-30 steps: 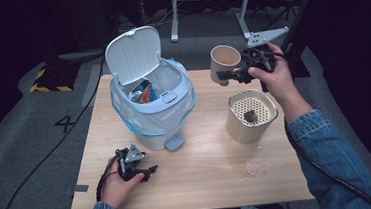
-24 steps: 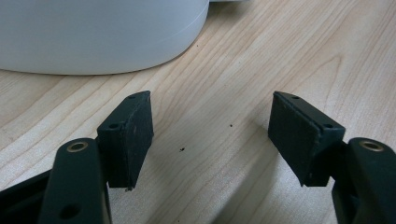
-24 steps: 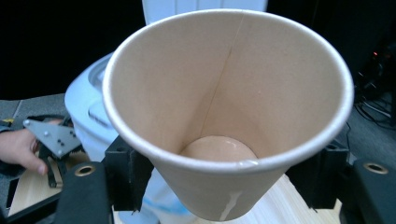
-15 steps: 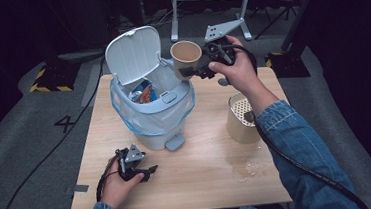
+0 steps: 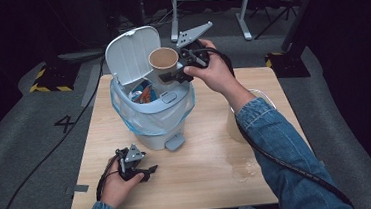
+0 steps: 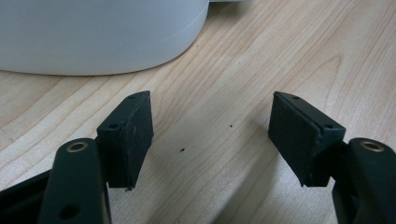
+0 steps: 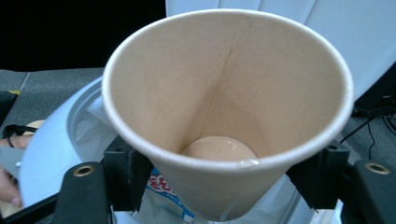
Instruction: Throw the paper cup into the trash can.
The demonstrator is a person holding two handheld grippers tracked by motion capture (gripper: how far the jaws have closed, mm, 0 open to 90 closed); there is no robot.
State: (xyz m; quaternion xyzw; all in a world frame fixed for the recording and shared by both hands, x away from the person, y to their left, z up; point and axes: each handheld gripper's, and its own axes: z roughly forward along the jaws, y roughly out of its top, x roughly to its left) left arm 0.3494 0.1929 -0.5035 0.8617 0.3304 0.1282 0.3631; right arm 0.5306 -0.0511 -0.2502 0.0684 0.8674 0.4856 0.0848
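Tan paper cup (image 5: 163, 61) sits clamped in your right tool (image 5: 171, 76), upper centre of the high view, tilted w/ its mouth toward the camera, right over the open bin (image 5: 154, 114). In the right gripper view both pads press the cup wall (image 7: 224, 107) from either side; a little liquid shows at the cup's bottom, and the bin's liner and some printed wrappers (image 7: 166, 186) lie below it. The bin lid (image 5: 130, 54) stands up behind the cup. Your left tool (image 5: 143, 172) rests on the tabletop (image 5: 204, 173) at lower left, near the bin's base. In the left gripper view its jaws are spread wide w/ nothing but bare wood btwn them (image 6: 210, 135). A wet patch (image 5: 243, 166) marks the wood at lower right.
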